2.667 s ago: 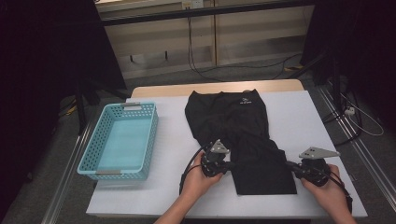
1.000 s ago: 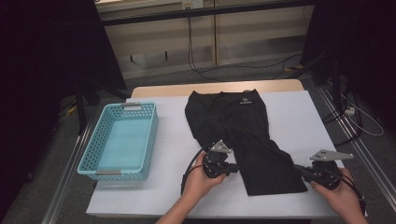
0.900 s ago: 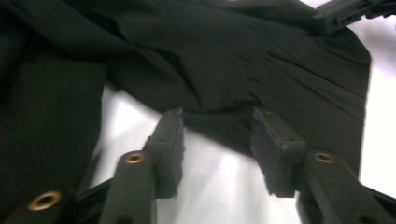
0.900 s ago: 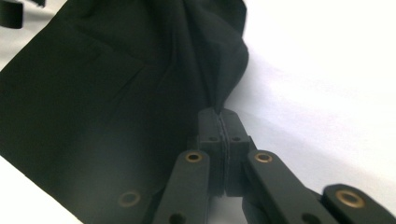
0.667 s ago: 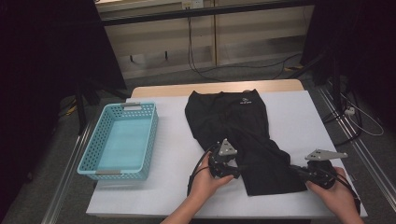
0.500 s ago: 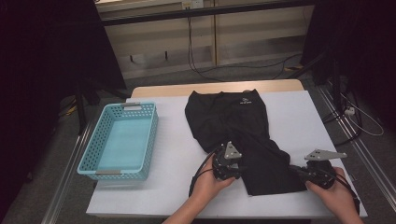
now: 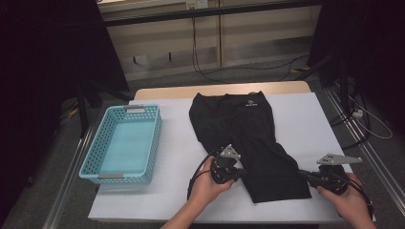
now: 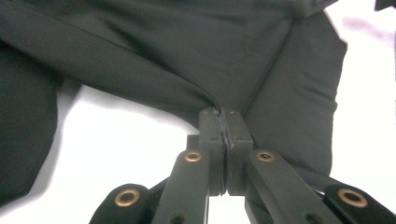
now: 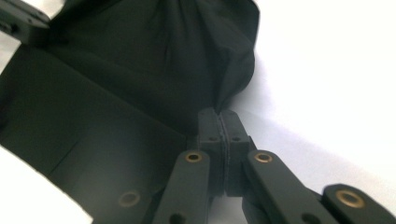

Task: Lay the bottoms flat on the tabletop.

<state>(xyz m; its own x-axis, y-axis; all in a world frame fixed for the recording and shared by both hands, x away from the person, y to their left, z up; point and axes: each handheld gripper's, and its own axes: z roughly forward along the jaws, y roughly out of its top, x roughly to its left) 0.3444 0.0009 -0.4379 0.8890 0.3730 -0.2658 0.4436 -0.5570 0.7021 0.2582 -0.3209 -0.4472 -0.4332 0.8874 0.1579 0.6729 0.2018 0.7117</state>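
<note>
A pair of black shorts (image 7: 248, 138) lies on the white table (image 7: 176, 152), its waistband with a small white logo at the far end. My left gripper (image 7: 241, 172) pinches the fabric's left edge near the hem; its jaws have just been closing and now meet on a fold of the black shorts (image 8: 187, 56). My right gripper (image 7: 305, 175) is shut on the right hem corner, where the black shorts (image 9: 140, 70) bunch up between its jaws. Both hands rest near the table's front edge.
A light blue plastic basket (image 7: 123, 143) stands on the table's left part, with nothing in it. Cables trail across the floor behind the table. A metal rail (image 7: 367, 157) runs along the table's right side.
The left gripper has slid right onto the shorts' left edge and shut on the fabric. The right gripper has kept its grip and place.
</note>
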